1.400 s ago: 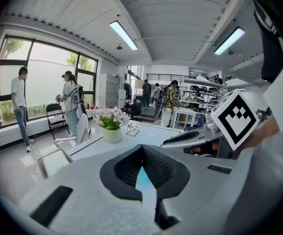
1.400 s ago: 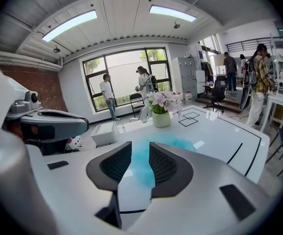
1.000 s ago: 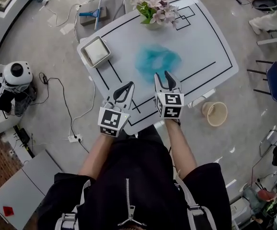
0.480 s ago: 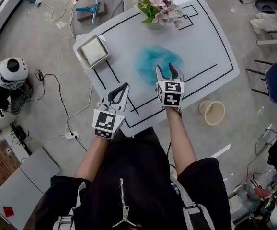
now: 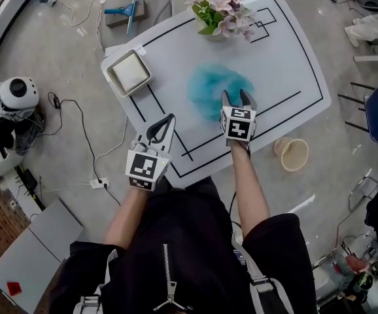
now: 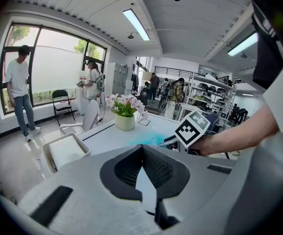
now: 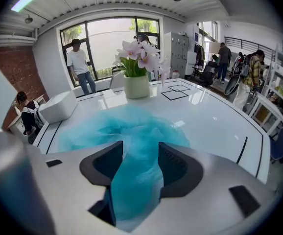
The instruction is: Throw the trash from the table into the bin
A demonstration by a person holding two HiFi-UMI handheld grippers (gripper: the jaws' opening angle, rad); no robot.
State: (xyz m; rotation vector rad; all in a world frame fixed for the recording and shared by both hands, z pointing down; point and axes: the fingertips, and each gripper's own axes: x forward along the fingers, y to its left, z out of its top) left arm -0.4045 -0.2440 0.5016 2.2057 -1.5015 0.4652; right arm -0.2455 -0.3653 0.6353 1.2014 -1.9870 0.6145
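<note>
over the table [image 5: 287, 51], right gripper [image 5: 236, 98], jaws just opened, straddles blue trash [image 5: 212, 87]

Head view: overhead, facing steeply down on the table [image 5: 287, 51]. Both gripper views: low, close over the tabletop, facing the windows [image 6: 48, 67]. Common to all three: flower vase [image 5: 218, 12], blue trash [image 5: 212, 87].
</note>
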